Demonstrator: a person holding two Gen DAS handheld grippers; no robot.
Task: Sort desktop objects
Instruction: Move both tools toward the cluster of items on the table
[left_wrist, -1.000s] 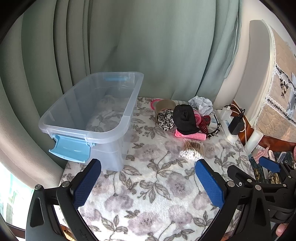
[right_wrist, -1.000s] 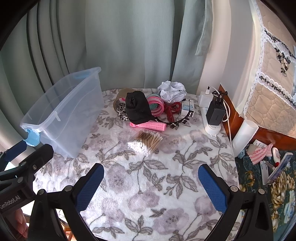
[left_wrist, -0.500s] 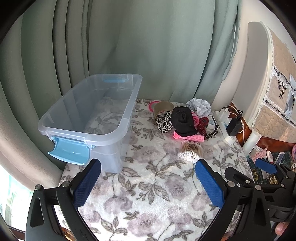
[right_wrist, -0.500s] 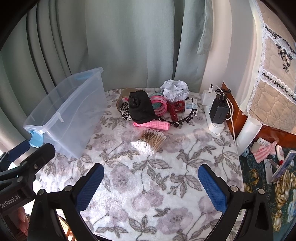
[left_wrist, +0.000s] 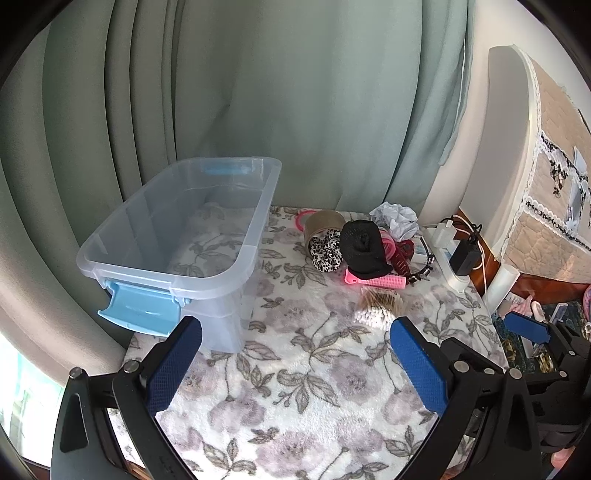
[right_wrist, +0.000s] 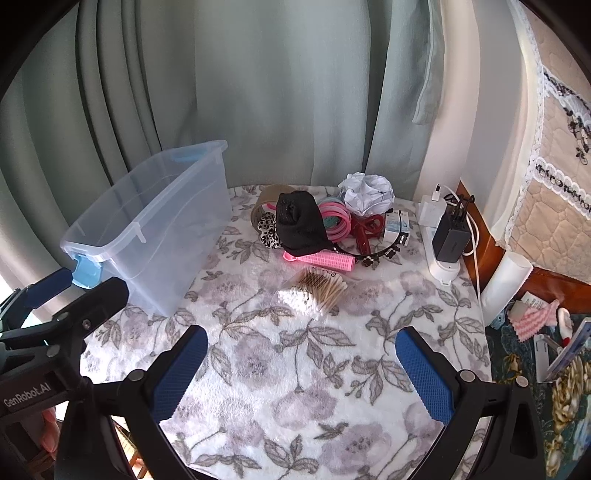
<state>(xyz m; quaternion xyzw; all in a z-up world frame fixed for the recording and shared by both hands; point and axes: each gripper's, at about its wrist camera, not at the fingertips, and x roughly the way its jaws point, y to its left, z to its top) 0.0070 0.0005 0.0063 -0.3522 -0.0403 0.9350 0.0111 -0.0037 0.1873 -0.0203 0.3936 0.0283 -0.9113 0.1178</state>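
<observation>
Stock on the floral cloth (right_wrist: 295, 369): clear storage bin (left_wrist: 177, 236), empty, at left. Clutter heaped at the far edge: black fabric piece (right_wrist: 299, 221), pink hair roller (right_wrist: 325, 260), tape roll (left_wrist: 321, 221), crumpled paper (right_wrist: 365, 192). Bag of cotton swabs (right_wrist: 317, 290) lies nearest.

Left gripper (left_wrist: 295, 354): spread, empty. Right gripper (right_wrist: 303, 369): spread, empty.

I'd start with the swabs, pinching the bag low and across its middle, so the slack film doesn't slip.

Clear glossy plastic bin (left_wrist: 255, 236), fluffy floral cloth table cover (right_wrist: 295, 354), crumpled white paper (right_wrist: 365, 192)
</observation>
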